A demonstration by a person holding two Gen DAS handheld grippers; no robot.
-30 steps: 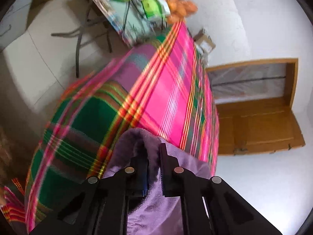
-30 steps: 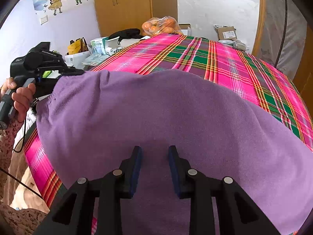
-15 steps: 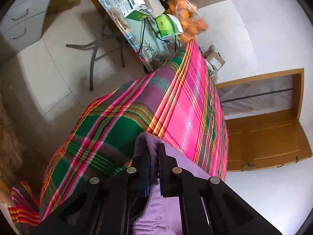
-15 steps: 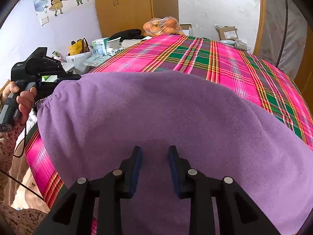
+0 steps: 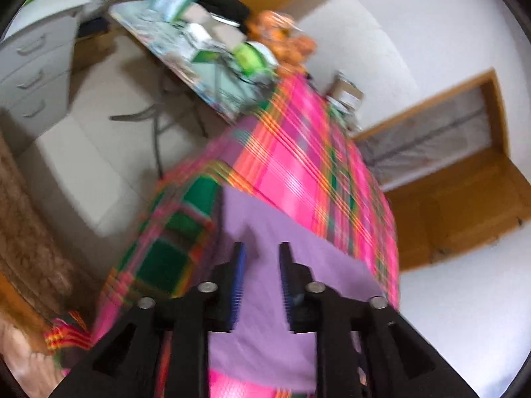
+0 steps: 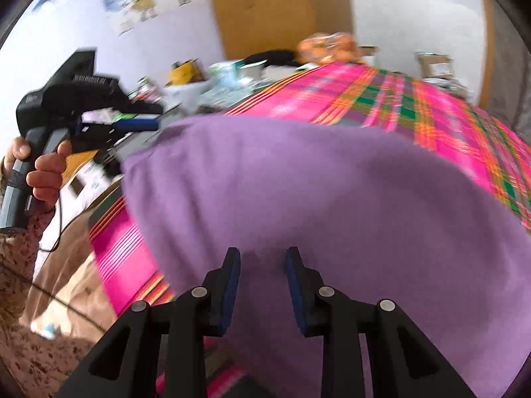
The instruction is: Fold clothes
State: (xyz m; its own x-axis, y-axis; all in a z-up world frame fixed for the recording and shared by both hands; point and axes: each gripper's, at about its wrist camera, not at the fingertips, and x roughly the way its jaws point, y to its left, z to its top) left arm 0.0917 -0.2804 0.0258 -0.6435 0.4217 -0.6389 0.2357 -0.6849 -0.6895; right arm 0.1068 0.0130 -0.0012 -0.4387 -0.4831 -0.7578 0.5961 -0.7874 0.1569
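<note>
A purple garment (image 6: 332,199) lies spread flat on the pink and green plaid tablecloth (image 6: 431,109), reaching the near table edge. My right gripper (image 6: 263,251) hovers open just over its near part, with nothing pinched between the fingers. My left gripper (image 5: 261,247) is open above the garment's (image 5: 265,219) left corner, where the plaid cloth (image 5: 292,165) hangs over the table's side. In the right wrist view the left gripper (image 6: 151,116) shows held in a hand (image 6: 46,165), just off the garment's left edge and apart from it. Both views are blurred by motion.
A cluttered side table (image 5: 186,53) with boxes stands beyond the far left corner, beside a bag of oranges (image 5: 285,43). A grey drawer unit (image 5: 33,66) stands on the tiled floor at left. A wooden door (image 5: 464,205) is at right. A cardboard box (image 6: 434,63) sits behind the table.
My left gripper has opened and let go of the purple garment's corner, which now lies flat. It has pulled back left. The right gripper stays open and has shifted slightly.
</note>
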